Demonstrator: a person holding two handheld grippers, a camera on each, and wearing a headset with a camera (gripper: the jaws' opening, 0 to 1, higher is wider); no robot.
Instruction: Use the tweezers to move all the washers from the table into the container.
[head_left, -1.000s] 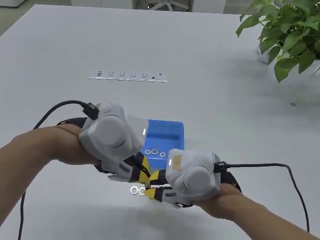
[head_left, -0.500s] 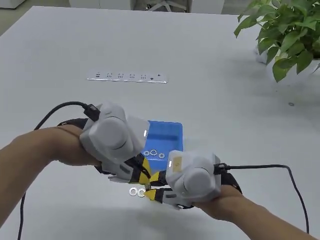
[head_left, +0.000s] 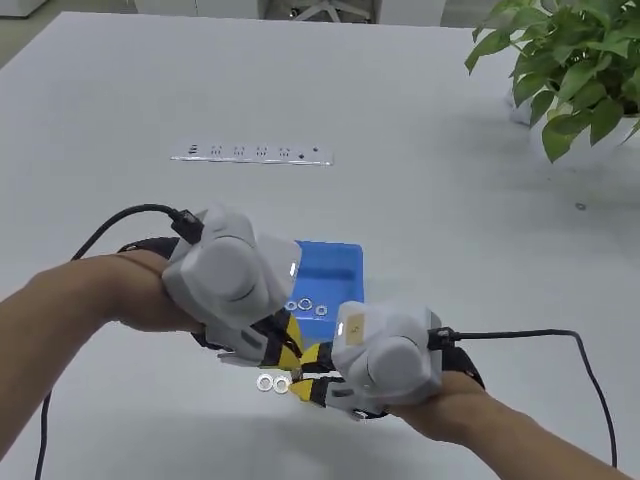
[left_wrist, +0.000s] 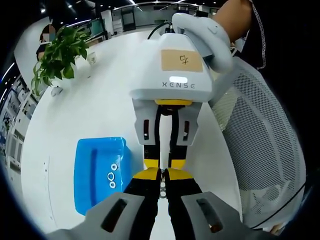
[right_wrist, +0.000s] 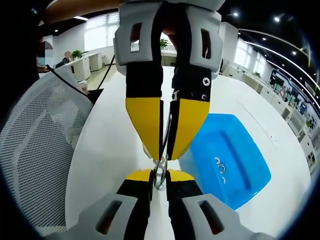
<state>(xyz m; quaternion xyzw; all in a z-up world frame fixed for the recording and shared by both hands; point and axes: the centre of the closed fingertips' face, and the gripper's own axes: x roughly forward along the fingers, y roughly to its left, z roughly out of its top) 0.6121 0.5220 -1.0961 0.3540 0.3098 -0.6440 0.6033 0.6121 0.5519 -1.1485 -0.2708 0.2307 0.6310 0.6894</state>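
I have the left gripper (left_wrist: 162, 175) and the right gripper (right_wrist: 160, 176) nose to nose low over the white worktop (head_left: 420, 140), tips almost touching. In the right gripper view the thin metal of the tweezers (right_wrist: 161, 167) runs from between the left gripper's yellow pads down into my right jaws. Both pairs of jaws are drawn nearly together on it, so I read each as clamped on the tweezers. In the head view, two loose washers (head_left: 272, 383) lie side by side on the worktop at about 7 o'clock from where the tips meet, just beside them. The blue container (head_left: 335, 262) sits at 12 o'clock from that meeting point, partly behind the left gripper's housing. Three more washers (head_left: 305, 305) lie in a short row on its floor near the edge closest to me. A white power strip (head_left: 250, 154) lies well beyond at 11 o'clock of the container, and a leafy plant (head_left: 570, 60) stands at 2 o'clock, at the far corner.
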